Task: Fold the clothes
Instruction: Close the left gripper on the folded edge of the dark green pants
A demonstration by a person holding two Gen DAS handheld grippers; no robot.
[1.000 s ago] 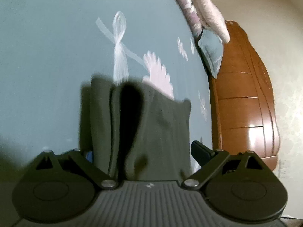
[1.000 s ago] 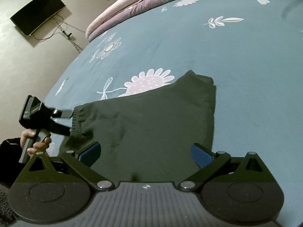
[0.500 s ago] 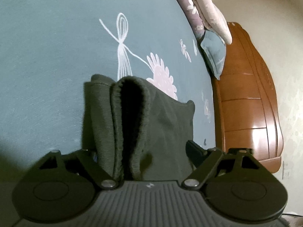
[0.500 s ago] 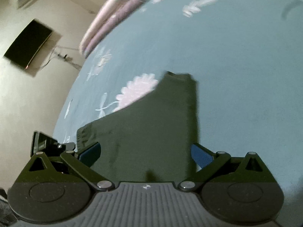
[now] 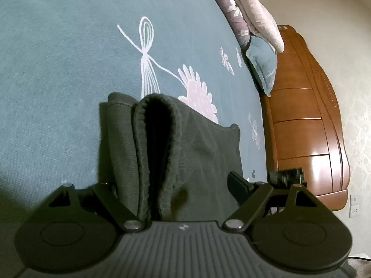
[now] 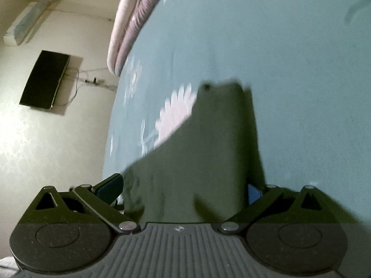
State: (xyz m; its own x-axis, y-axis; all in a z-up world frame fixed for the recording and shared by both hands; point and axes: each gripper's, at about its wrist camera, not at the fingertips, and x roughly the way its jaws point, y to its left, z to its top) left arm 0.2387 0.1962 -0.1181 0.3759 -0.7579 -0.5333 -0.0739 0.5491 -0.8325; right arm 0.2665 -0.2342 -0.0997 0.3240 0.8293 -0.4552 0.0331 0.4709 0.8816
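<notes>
A dark olive garment (image 5: pixel 190 153) lies folded on the teal flowered bedspread (image 5: pixel 58 69). In the left wrist view its ribbed waistband (image 5: pixel 160 143) gapes open and runs down between the fingers. My left gripper (image 5: pixel 176 185) is open, with its left finger hidden under the cloth. In the right wrist view the garment (image 6: pixel 208 150) stretches away from my right gripper (image 6: pixel 183 190), which is open with the cloth lying between its fingers. The right gripper also shows at the right of the left wrist view (image 5: pixel 287 176).
A wooden headboard (image 5: pixel 306 120) stands at the bed's right end with a teal pillow (image 5: pixel 262 62) and a rolled pink and purple quilt (image 5: pixel 245 7). A black TV (image 6: pixel 44 81) hangs on the wall beyond the bed's edge.
The right gripper has tilted and moved down close onto the garment's edge, and its view is blurred. The left gripper has eased a little further onto the waistband.
</notes>
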